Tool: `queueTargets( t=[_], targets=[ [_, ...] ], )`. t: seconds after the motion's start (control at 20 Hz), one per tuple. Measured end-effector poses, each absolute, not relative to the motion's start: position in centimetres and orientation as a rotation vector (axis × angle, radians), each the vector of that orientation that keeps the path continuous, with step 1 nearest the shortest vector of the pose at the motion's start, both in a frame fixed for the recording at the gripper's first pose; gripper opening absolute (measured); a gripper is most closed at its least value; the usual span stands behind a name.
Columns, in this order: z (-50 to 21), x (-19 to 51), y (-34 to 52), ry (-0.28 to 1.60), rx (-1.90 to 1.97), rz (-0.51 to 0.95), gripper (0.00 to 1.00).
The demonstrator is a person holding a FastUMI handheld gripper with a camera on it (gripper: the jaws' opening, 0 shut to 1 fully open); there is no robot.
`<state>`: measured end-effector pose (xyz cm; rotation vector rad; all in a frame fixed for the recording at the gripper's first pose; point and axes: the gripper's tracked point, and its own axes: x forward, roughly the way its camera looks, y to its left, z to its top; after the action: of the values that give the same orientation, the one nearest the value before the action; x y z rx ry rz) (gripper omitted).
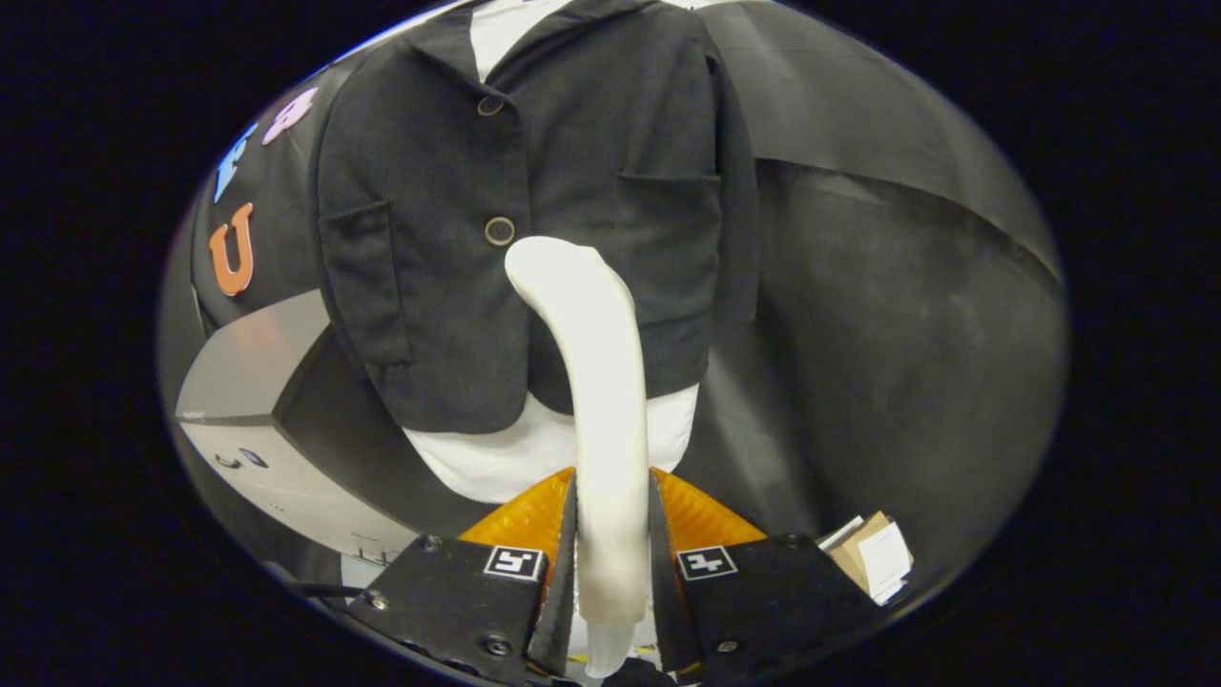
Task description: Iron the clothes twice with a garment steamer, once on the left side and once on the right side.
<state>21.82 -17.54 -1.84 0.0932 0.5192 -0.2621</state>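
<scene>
A dark jacket (429,219) with two buttons and two patch pockets hangs ahead of me over a white undershirt (496,458) whose hem shows below it. My gripper (612,534) is shut on the white curved handle of the garment steamer (596,382), which rises between the fingers. The steamer's head curves forward and reaches the jacket's front just right of the lower button (499,230), near the middle of the garment. Whether the head touches the cloth I cannot tell.
A grey-white box or table corner (258,401) stands low beside the jacket, left of the fingers. A small stack of cardboard and paper (873,558) lies low, right of the fingers. Black cloth wall hangs behind and to the right.
</scene>
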Motion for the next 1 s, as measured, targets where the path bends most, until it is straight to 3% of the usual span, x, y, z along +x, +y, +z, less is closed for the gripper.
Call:
queueTargets(
  t=[1.0],
  targets=[
    [-3.7, 22.4, -17.9, 0.561, 0.151, -0.166, 0.38]
  ],
)
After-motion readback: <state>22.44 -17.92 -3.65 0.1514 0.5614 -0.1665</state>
